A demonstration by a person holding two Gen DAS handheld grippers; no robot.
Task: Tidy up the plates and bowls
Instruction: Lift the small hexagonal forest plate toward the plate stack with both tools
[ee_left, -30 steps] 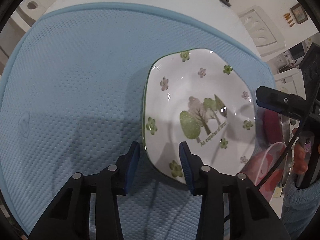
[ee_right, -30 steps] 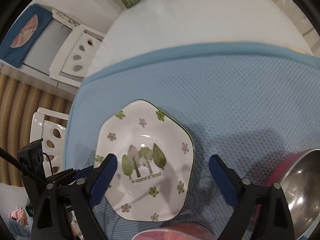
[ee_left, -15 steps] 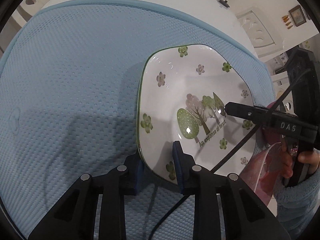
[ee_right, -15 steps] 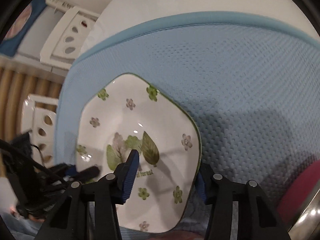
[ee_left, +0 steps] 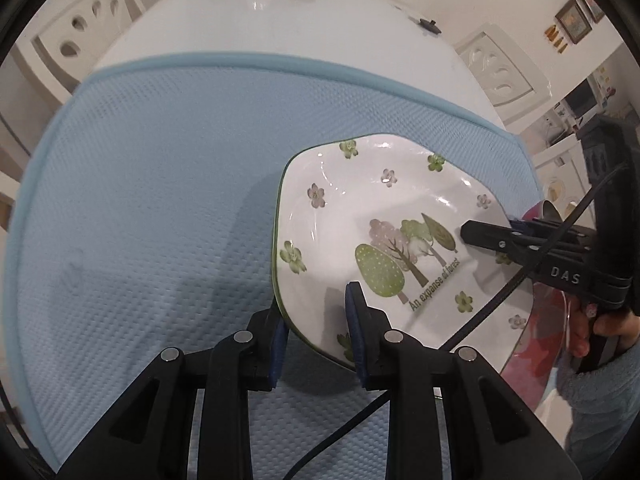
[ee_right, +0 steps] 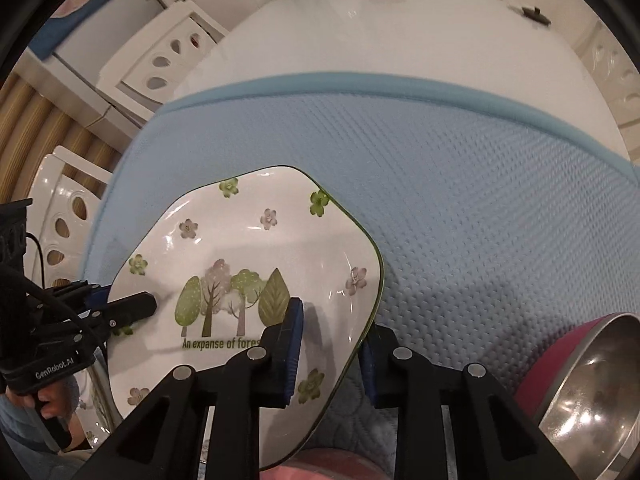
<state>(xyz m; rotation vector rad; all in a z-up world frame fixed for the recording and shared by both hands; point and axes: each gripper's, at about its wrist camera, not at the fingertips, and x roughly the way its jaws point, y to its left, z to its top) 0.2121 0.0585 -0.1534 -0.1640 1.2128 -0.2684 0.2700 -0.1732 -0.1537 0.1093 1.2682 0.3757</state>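
A white plate (ee_left: 380, 208) with a green rim, printed trees and small flowers is tilted over the blue mat (ee_left: 160, 184). My left gripper (ee_left: 316, 320) is shut on its near-left rim, one pad on top and one beneath. In the right wrist view the same plate (ee_right: 248, 240) has my right gripper (ee_right: 332, 340) across its right rim. Its jaws are closing, with the pads pressing the rim from above and below. Each view also shows the other gripper: the right gripper (ee_left: 476, 236) and the left gripper (ee_right: 120, 304).
A steel bowl (ee_right: 592, 380) with a magenta outside sits on the mat at the right. A reddish translucent plate (ee_left: 532, 344) lies under the white plate's right edge. The mat covers a white table (ee_left: 280, 20) with white chairs (ee_right: 160, 60) around it.
My right gripper went from wide open to closed across the plate's right rim. My left gripper closed on the left rim, and the plate has risen a little off the mat.
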